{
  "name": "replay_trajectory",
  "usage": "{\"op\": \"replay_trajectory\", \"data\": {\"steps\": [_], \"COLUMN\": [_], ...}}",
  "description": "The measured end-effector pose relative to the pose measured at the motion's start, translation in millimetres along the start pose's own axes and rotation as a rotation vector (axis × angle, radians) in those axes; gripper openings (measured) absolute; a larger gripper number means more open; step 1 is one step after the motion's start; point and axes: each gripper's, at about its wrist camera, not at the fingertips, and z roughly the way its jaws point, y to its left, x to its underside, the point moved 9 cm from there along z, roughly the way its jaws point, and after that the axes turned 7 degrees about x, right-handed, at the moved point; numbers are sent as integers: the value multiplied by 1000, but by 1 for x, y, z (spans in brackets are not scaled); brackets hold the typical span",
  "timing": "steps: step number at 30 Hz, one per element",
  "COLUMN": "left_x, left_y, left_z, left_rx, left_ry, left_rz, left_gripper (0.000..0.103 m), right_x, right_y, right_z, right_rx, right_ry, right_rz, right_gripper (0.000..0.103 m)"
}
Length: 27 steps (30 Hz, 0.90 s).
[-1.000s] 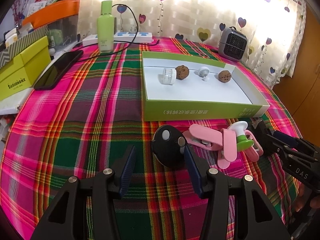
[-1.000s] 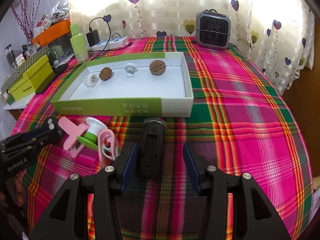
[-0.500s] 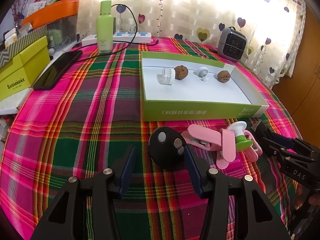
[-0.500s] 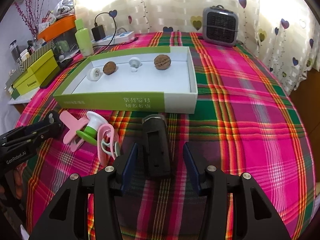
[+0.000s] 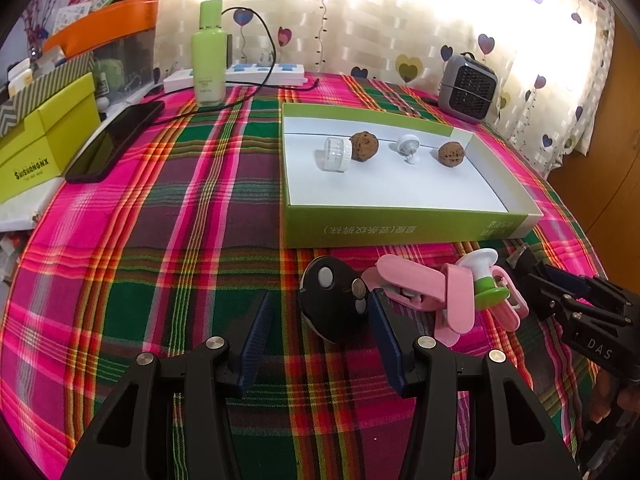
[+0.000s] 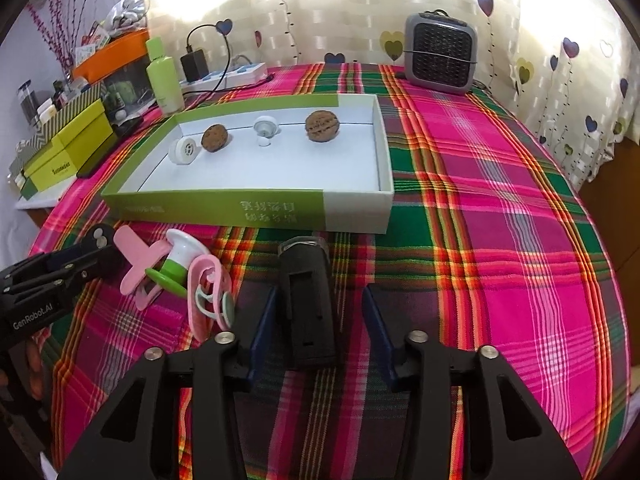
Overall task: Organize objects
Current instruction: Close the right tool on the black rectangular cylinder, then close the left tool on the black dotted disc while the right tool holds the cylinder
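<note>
A green and white box lid [image 5: 404, 231] [image 6: 248, 212] holds two walnuts [image 5: 364, 146], a clear roll [image 5: 337, 155] and a white knob [image 5: 408, 147]. In front of it lie a black round device [image 5: 334, 300], pink clips [image 5: 420, 286] and a green and white piece [image 5: 482, 278]. My left gripper [image 5: 320, 320] is open, and the round device sits between its fingers by the right finger. My right gripper [image 6: 318, 316] is open around a black oblong device [image 6: 308, 300] lying on the cloth.
A plaid cloth [image 5: 160, 208] covers the table. A green bottle [image 5: 208, 54], a power strip [image 5: 248, 74], a phone [image 5: 116, 140] and yellow boxes [image 5: 44, 136] stand at the back left. A small grey heater [image 6: 440, 54] stands at the back right.
Both grippers have moved forward a little. The round device now sits further in between the left fingers, and the oblong device further in between the right fingers.
</note>
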Motion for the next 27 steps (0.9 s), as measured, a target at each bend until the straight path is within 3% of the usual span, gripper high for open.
{"op": "replay_trajectory", "data": {"steps": [7,23,27], "left_x": [-2,-9,-9], "left_y": [1,6,10], "left_z": [1,5,3], "left_rx": [-8,2,-10], "left_ry": [-1,-10,-14], "left_rz": [-5,-35,-45], "left_gripper": [49,48,40], "right_x": [0,0,0], "right_y": [3,4,4], "right_z": [-1,0,0], "right_rx": [-13,-9,-9], "right_ry": [-2,-2,-2], "right_rz": [-9,-11,-12], "right_gripper": [29,29,29]}}
